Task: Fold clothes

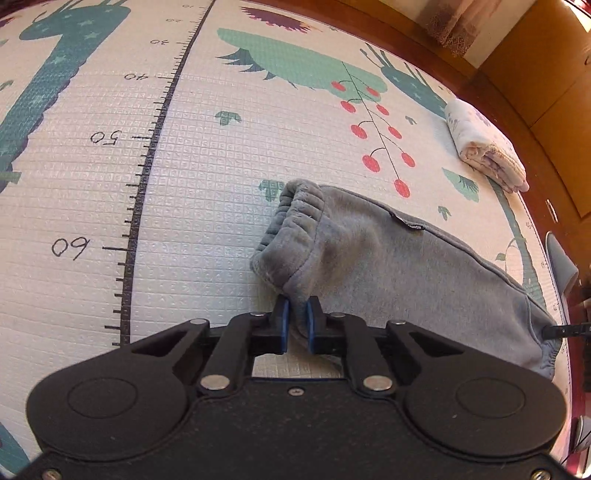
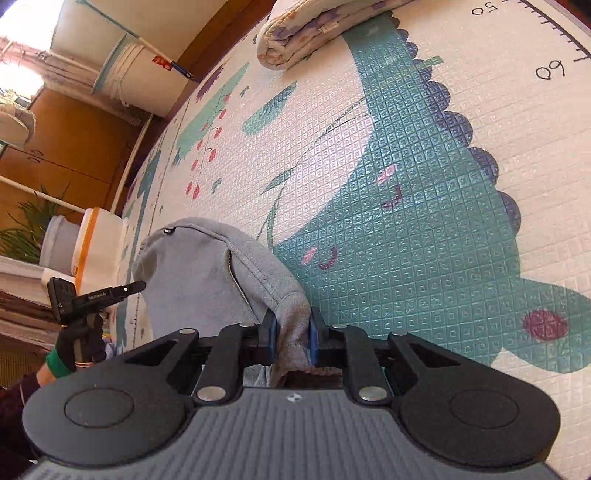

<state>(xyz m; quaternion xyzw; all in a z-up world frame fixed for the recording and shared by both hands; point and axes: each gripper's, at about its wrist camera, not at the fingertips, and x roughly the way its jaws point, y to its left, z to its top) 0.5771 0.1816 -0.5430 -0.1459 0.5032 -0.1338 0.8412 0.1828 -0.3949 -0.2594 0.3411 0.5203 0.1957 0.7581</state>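
Note:
Grey sweatpants [image 1: 399, 258] lie folded on a patterned play mat [image 1: 207, 192]. My left gripper [image 1: 298, 314] is shut on the fabric just below the elastic waistband [image 1: 291, 221]. In the right wrist view my right gripper [image 2: 291, 332] is shut on the other end of the grey sweatpants [image 2: 207, 266], a bunched fold standing between the blue pads [image 2: 271, 334]. The left gripper's body and a gloved hand [image 2: 79, 339] show at the left of that view, beside the garment. The right gripper's tip [image 1: 565, 330] shows at the right edge of the left wrist view.
A folded white floral garment [image 1: 484, 147] rests near the mat's far right edge; it also shows as the folded floral garment [image 2: 317, 33] at the top. Beyond the mat are wooden floor, white buckets [image 2: 125, 74], a plant [image 2: 26, 229] and a wooden cabinet [image 1: 546, 74].

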